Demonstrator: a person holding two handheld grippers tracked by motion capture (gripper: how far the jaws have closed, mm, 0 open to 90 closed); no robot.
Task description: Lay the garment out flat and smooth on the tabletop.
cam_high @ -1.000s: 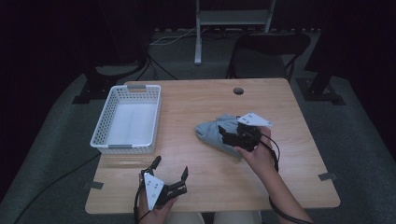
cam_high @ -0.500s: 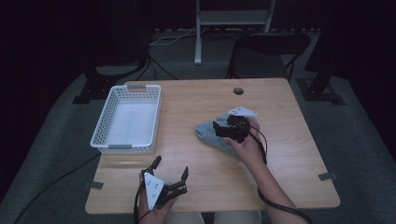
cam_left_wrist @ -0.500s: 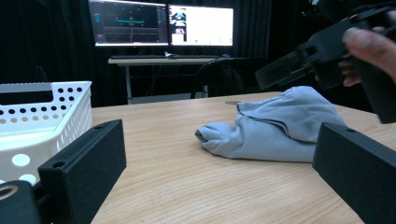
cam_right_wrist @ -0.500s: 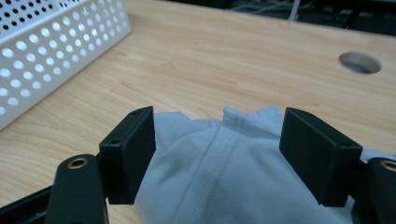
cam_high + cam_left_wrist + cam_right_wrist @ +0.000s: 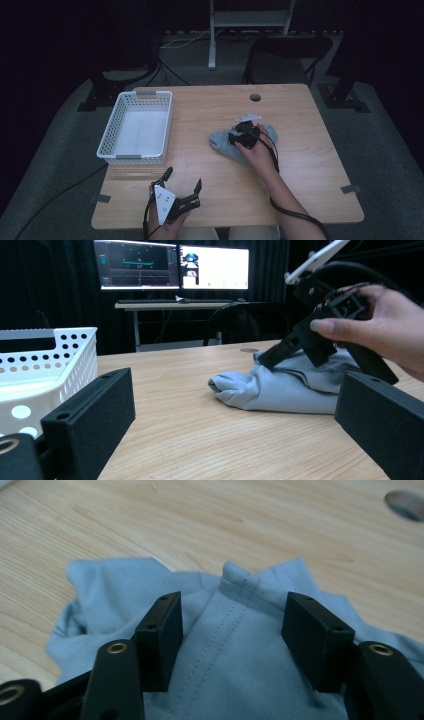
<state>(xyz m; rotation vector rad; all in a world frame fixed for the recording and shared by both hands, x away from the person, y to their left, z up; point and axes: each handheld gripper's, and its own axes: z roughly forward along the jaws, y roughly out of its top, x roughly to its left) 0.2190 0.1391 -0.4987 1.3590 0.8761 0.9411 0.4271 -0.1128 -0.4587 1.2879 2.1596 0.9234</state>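
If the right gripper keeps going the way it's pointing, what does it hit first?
The blue-grey cloth. The right gripper points down into it, a seamed fold bunched between its jaws, which have just been closing but do not yet pinch it. The table lies right under the cloth.

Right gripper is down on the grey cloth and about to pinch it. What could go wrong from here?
The right gripper has been closing, but its jaws straddle a seamed fold of the grey cloth without pressing it yet; it may catch only the top layer, so the bundle unfolds and drags.

The cloth lies crumpled on the table, apart from the white basket; a trailing edge could snag its rim.

The left gripper sits open at the near edge, too far to help.
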